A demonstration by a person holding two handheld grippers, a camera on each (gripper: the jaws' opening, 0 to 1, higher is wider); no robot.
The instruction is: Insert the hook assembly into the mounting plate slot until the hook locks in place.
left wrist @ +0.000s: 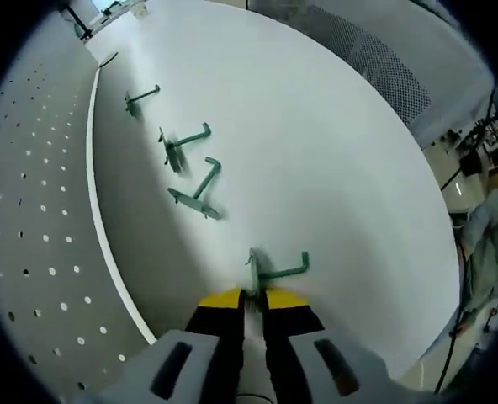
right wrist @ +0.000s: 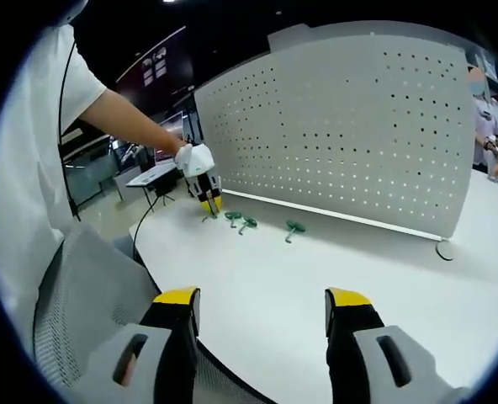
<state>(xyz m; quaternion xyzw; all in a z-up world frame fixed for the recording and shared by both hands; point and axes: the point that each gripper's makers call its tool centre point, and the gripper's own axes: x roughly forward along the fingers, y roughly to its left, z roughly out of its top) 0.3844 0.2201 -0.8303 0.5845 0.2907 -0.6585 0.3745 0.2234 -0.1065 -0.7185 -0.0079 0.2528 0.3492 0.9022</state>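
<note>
Hooks lying on the white table [left wrist: 333, 168] before the pegboard [left wrist: 39, 219]: left gripper [left wrist: 252, 296] is pinching the nearest hook [left wrist: 274, 269], apparently still resting on the tabletop; three more hooks [left wrist: 194, 189] are lying farther along. Right gripper [right wrist: 262, 307] is hovering, jaws spread, holding nothing.

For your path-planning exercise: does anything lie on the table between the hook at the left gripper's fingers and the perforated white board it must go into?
Nothing visible does. The nearest green metal hook sits at the left gripper, and bare white tabletop runs from it to the perforated white board. The other three green hooks lie farther along, not in between.
</note>
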